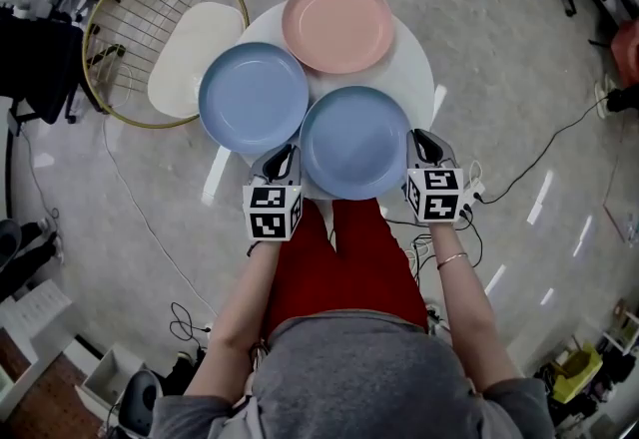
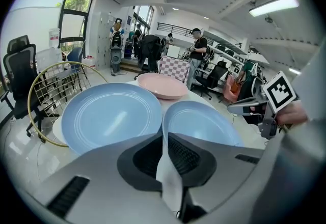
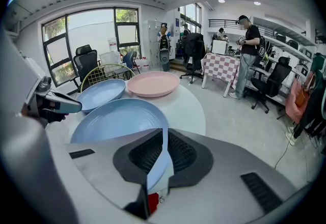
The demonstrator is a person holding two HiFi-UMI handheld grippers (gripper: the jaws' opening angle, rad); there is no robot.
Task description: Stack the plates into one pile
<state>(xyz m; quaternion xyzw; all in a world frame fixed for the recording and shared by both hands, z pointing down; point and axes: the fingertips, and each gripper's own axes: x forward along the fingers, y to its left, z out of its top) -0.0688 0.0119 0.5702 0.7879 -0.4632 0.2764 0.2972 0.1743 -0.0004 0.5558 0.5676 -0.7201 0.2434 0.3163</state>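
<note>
White table (image 1: 414, 78), left gripper (image 1: 285, 156) and right gripper (image 1: 425, 140) jaws slightly apart, empty, flanking nearest blue plate (image 1: 354, 141)

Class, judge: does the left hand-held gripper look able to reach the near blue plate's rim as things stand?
Probably yes: the left hand-held gripper sits right beside the near blue plate at its left rim, with nothing between them.

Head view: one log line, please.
near blue plate flanked | left gripper open | right gripper open | nothing stacked yet
</note>
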